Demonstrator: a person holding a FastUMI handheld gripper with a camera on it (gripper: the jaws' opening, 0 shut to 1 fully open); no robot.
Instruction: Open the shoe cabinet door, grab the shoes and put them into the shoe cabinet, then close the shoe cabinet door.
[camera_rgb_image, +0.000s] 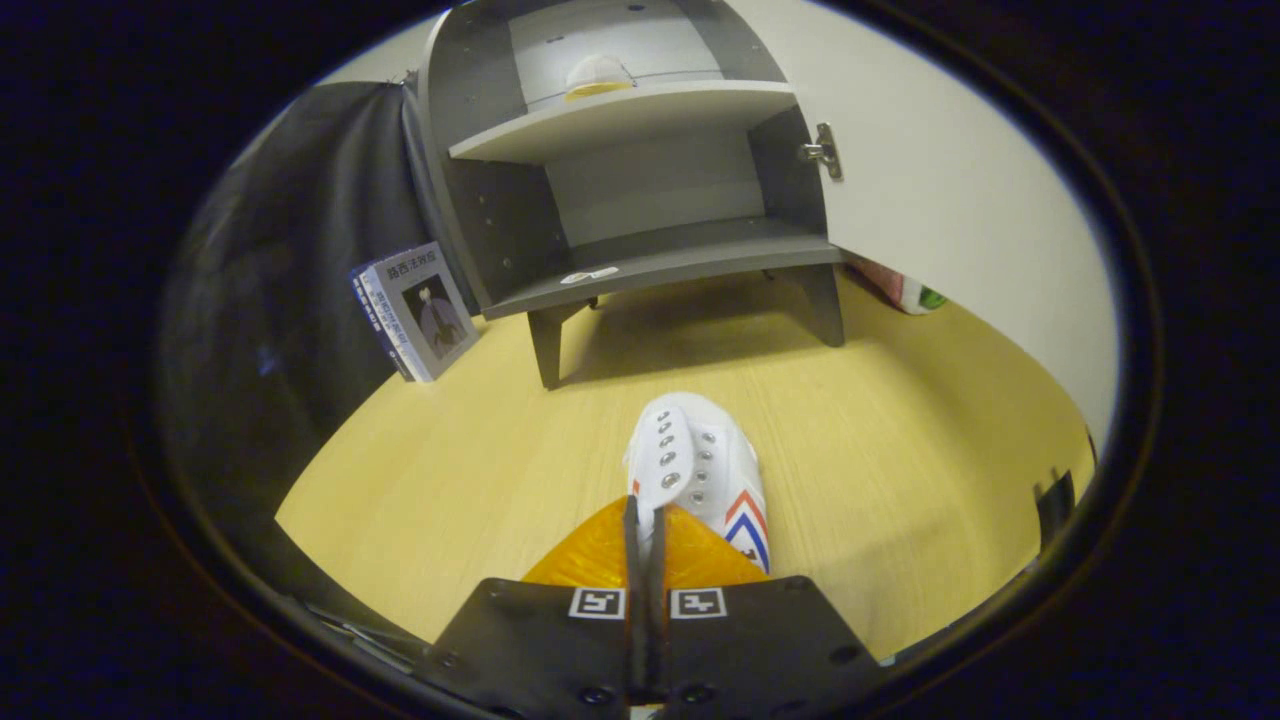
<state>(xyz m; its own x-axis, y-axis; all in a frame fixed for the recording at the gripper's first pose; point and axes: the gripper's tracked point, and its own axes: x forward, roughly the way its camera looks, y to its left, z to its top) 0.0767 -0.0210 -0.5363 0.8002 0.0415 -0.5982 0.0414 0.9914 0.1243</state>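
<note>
A handheld gripper (645, 520) points forward over a pale yellow wood-grain floor (450, 470), its two fingers drawn close together with only a thin slit between them. The heel end of a white shoe (700, 465) sits pinched in that slit, the fingers pressing on it from both sides. The shoe stretches away from the fingertips toward the cabinet, toe pointing forward; it has a row of metal eyelets along the top and red and blue chevron stripes on its right side. Whether its sole rests on the floor or is lifted cannot be told. Beyond the shoe, near the far edge of the floor, stands a grey shoe cabinet (640, 170) on short legs, with two open shelves. Its pale door (950, 200) is swung wide open to the right, a metal hinge (824, 151) showing at the cabinet's right edge. A second white shoe (598, 76) lies on the upper shelf, toward the back. A book (415, 310) leans upright against the cabinet's left side.
</note>
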